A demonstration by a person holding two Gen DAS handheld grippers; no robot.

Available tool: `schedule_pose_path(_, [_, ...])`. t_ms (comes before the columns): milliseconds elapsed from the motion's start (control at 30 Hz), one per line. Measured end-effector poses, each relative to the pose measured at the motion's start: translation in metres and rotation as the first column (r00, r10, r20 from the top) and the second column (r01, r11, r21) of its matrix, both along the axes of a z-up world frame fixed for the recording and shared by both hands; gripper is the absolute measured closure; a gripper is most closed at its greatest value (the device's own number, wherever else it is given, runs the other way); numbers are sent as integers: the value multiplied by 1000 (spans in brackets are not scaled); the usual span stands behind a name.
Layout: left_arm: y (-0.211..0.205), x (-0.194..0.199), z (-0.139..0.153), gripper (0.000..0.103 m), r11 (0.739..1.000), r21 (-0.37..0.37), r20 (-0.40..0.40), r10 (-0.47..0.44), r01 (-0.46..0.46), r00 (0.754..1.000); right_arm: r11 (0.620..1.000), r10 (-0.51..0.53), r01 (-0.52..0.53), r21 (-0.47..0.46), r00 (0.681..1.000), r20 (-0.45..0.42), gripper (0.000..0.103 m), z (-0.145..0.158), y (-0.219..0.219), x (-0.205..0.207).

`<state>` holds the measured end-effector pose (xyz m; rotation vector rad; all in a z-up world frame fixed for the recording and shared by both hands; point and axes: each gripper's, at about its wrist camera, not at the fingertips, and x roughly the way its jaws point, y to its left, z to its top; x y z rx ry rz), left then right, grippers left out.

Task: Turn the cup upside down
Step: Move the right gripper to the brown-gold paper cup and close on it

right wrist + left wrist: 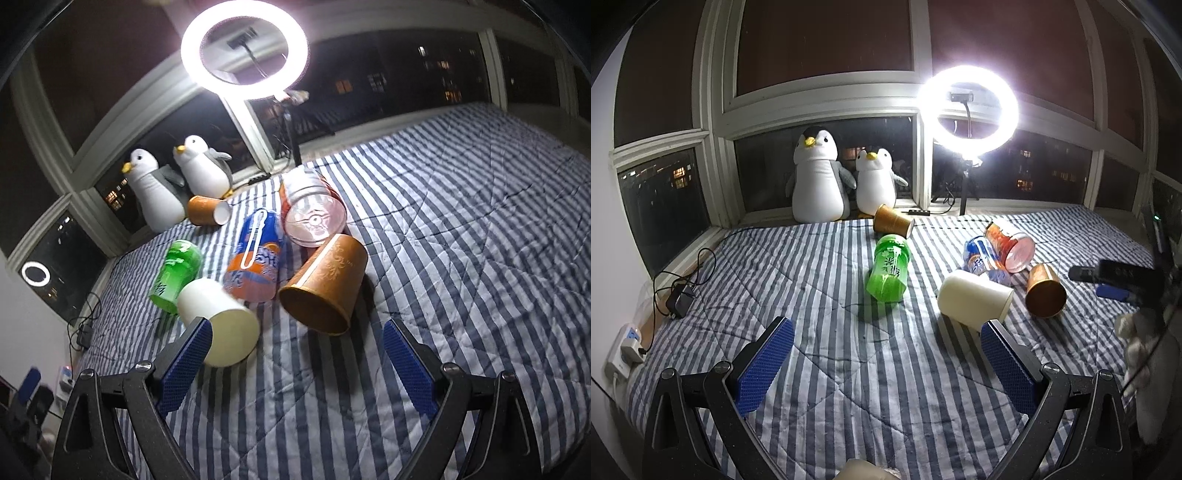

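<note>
Several cups lie on their sides on a striped bed cover (820, 280). A cream cup (975, 300) lies just beyond my left gripper's right finger; it also shows in the right wrist view (218, 321), its mouth facing me by my right gripper's left finger. A brown patterned cup (325, 284) (1045, 290) lies ahead of my right gripper. A second brown cup (893, 220) (207, 210) lies near the penguins. My left gripper (886, 354) is open and empty. My right gripper (295, 350) is open and empty.
A green bottle piece (888, 269), an orange soda bottle piece (255, 258) and a clear pink-tinted bottle piece (314, 218) lie among the cups. Two plush penguins (820, 177) and a lit ring light (967, 107) stand at the window. Cables and a power strip (628, 350) lie left.
</note>
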<state>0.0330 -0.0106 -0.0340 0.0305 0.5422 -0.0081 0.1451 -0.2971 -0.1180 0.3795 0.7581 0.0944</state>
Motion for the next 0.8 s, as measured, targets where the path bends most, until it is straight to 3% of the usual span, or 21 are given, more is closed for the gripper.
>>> schedule_pose_path(533, [6, 16, -22, 1, 1000, -3, -73, 3, -3, 997, 989, 16, 7, 145, 988, -154, 12, -28, -29, 86])
schedule_pose_path(733, [11, 16, -23, 1, 1000, 2, -79, 18, -18, 997, 981, 27, 27, 192, 962, -272, 23, -53, -35, 120])
schedule_pose_path(800, [14, 17, -24, 1, 1000, -1, -83, 25, -25, 996, 971, 49, 26, 236, 951, -305, 33, -62, -37, 128])
